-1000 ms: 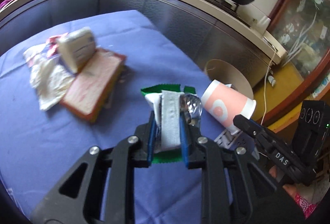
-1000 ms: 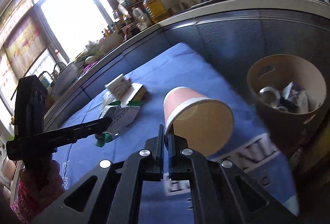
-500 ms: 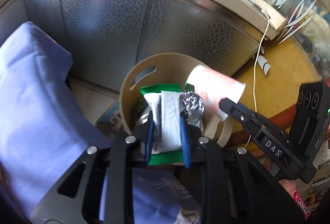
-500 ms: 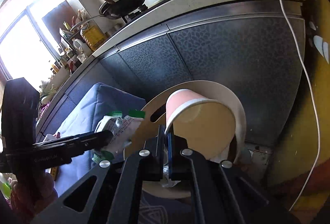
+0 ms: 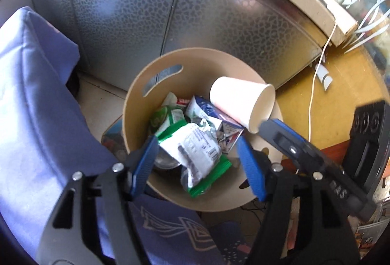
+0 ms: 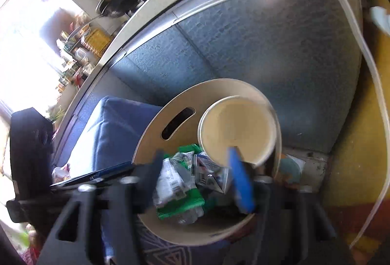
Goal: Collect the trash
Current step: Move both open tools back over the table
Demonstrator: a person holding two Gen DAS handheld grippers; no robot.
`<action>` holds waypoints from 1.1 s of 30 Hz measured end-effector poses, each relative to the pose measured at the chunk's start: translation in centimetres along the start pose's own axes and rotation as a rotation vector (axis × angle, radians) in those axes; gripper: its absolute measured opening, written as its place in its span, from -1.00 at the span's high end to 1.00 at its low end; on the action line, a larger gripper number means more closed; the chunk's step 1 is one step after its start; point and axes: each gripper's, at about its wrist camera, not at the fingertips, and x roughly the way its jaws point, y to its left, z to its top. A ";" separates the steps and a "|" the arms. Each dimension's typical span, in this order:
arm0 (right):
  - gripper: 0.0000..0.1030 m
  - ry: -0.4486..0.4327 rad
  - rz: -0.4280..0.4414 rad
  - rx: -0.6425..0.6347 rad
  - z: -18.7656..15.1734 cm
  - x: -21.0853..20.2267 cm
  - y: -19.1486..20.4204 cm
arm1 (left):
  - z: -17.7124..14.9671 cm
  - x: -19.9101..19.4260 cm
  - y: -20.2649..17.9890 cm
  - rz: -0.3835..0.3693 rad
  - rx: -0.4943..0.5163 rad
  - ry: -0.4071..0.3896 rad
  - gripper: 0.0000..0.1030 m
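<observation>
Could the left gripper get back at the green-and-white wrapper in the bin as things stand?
Probably yes. The left gripper is opening right above the beige bin, and the green-and-white wrapper lies loose on top of the trash between its fingers, pads clear of it. The paper cup sits off to one side.

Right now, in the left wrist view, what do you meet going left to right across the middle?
Purple-blue tablecloth → round beige bin with a handle slot → green-and-white snack wrapper → pink-and-white paper cup → thin white cable on the yellow floor → black right gripper.
</observation>
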 end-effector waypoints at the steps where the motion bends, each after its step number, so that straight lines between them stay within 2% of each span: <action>1: -0.30 -0.001 0.004 0.002 -0.2 -0.4 0.1 | -0.1 -0.4 0.0 -0.001 -0.003 -0.007 -0.26; 6: -0.30 -0.049 0.057 0.050 -1.9 -3.6 0.6 | -1.8 -3.5 0.3 -0.021 0.000 -0.052 -0.26; 10: -0.30 -0.050 0.098 0.060 -3.7 -5.2 2.0 | -4.7 -6.6 1.3 -0.007 0.017 -0.096 -0.26; 17: -0.30 -0.014 0.161 -0.025 -5.8 -5.0 8.0 | -11.4 -12.3 6.1 0.065 -0.030 -0.153 -0.26; 26: -0.30 0.173 0.272 -0.177 -10.1 -0.2 18.7 | -20.1 -19.2 15.2 0.244 -0.171 -0.231 -0.26; 29: -0.28 0.238 0.296 -0.208 -11.3 1.8 22.1 | -21.8 -20.9 17.6 0.309 -0.222 -0.267 -0.26; 33: -0.28 0.281 0.322 -0.202 -11.5 4.3 25.4 | -22.4 -22.4 19.6 0.441 -0.219 -0.332 -0.51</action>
